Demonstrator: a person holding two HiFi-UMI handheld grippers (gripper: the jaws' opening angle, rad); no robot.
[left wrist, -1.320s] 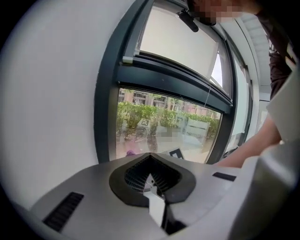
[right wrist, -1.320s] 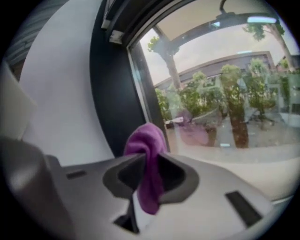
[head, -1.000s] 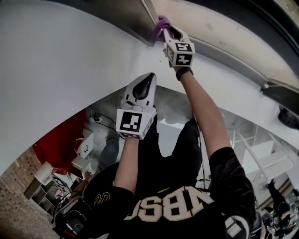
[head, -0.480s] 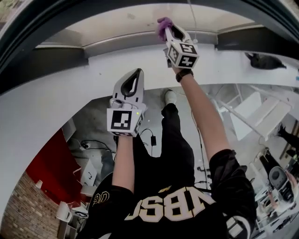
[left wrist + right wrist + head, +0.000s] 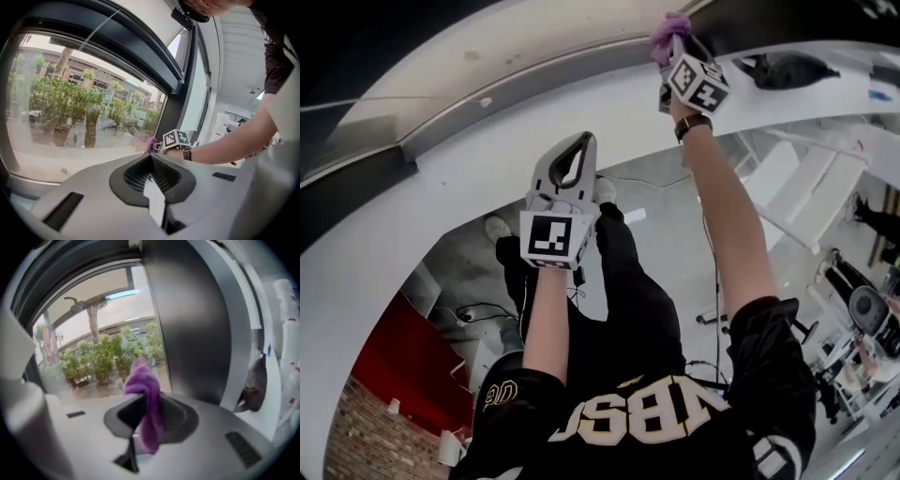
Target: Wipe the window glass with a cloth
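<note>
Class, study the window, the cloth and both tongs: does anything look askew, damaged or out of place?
Nothing stands out. The right tongs grip the purple cloth, which hangs bunched near the glass, beside the dark frame. The glass shows no crack or spill. The left tongs are shut and empty.

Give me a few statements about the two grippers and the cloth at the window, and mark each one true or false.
1. The right gripper is shut on the purple cloth. True.
2. The left gripper holds a second cloth. False: its jaws are together with nothing between them.
3. The cloth is held up in front of the window glass, close to the dark frame. True.
4. In the head view, the left gripper reaches higher than the right one. False: it hangs lower, back from the window.
5. A watch sits on the right wrist. True.
</note>
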